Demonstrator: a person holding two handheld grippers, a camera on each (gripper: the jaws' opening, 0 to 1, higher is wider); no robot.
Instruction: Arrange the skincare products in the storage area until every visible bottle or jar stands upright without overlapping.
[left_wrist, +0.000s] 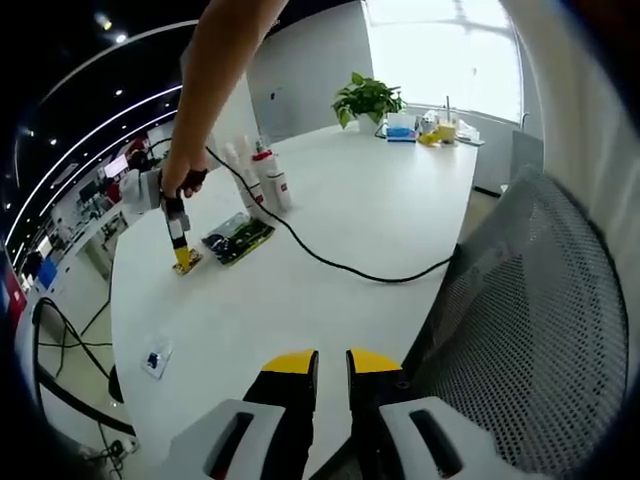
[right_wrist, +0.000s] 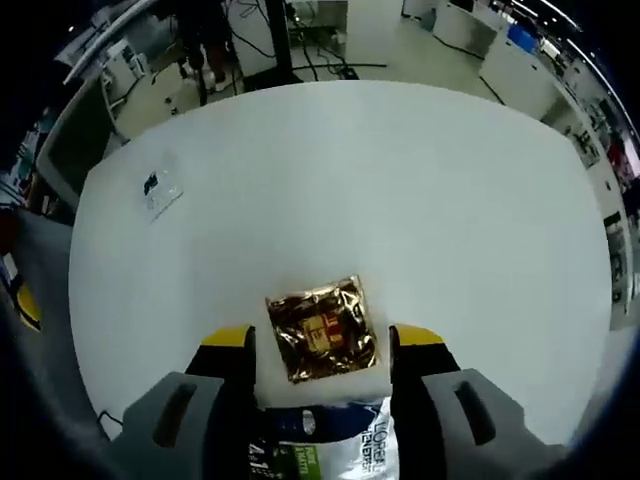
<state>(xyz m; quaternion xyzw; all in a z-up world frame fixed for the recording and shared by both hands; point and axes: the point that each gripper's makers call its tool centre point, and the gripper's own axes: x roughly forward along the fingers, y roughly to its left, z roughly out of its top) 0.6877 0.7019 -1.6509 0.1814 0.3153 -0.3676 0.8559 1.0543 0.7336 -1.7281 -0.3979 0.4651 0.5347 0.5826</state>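
Right gripper (right_wrist: 320, 345), jaws apart, straddles flat gold foil sachet (right_wrist: 322, 328) mid white tabletop (right_wrist: 400, 180), about to grasp; next close and lift; left gripper (left_wrist: 331, 362), jaws nearly together, idles near tabletop edge.

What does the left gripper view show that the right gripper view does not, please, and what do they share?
Left gripper view: upright white bottles, a potted plant, a black cable, a mesh chair back, and its near-closed left gripper.

Right gripper view: the open right gripper straddling a gold foil sachet, with a white pouch behind.

Both: the white table, the green-and-white pouch and a small packet.
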